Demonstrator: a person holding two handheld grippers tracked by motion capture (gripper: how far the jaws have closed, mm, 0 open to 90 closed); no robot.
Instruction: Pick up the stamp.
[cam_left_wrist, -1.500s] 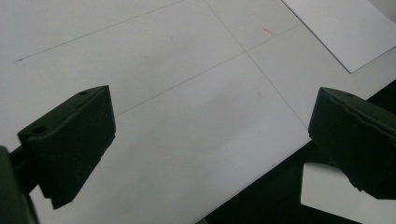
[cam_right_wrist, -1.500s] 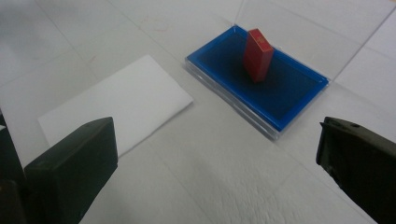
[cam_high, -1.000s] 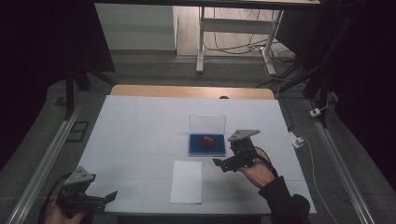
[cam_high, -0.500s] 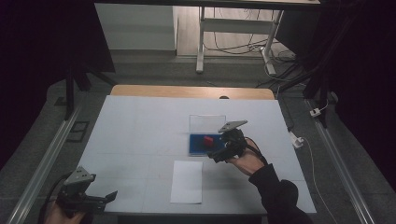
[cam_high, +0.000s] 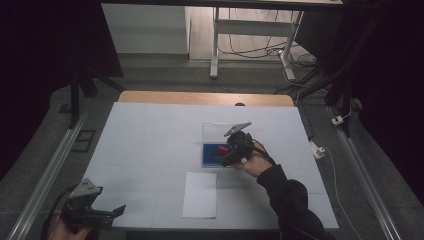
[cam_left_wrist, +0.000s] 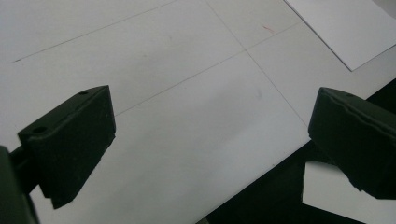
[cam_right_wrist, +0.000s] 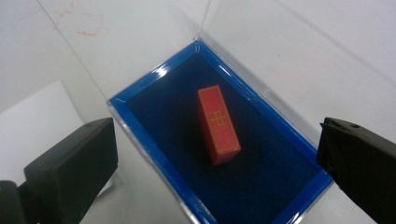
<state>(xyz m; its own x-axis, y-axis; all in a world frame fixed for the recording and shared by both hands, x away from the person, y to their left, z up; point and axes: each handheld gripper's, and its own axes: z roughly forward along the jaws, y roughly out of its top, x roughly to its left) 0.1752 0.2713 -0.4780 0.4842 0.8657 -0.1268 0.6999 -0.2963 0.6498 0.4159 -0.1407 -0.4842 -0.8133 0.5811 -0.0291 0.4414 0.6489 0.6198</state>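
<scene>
A person sat at a white tabletop (cam_high: 150, 145) in a dim room, holding a two-jaw gripper in each hand. Near the middle of the tabletop lay a shallow clear case (cam_high: 216, 150) with a dark blue lining, its clear lid standing open at the far side. Inside the case lay a small red block (cam_high: 222, 149) with a thin gold pattern on its upper face.

In the high view, the right gripper (cam_high: 229, 156) hovered right over the case, held by the person's right hand (cam_high: 256, 162) with a dark sleeve behind it. In the right gripper view, the red block (cam_right_wrist: 218, 124) lay tilted on the blue lining (cam_right_wrist: 261, 186), roughly at the centre of the case and well inside its blue rim. The right gripper's two black jaws stood wide apart, one at each lower corner of that view, with the block between them but touched by neither.

A white sheet of paper (cam_high: 200, 194) lay flat on the tabletop just in front of the case, nearer the person.

The left gripper (cam_high: 112, 212) was held low at the near left corner of the tabletop, well apart from the case. In the left gripper view its jaws were also wide apart, holding nothing, above the bare white surface and its near edge, with a corner of the paper (cam_left_wrist: 345, 28) at the upper right.
</scene>
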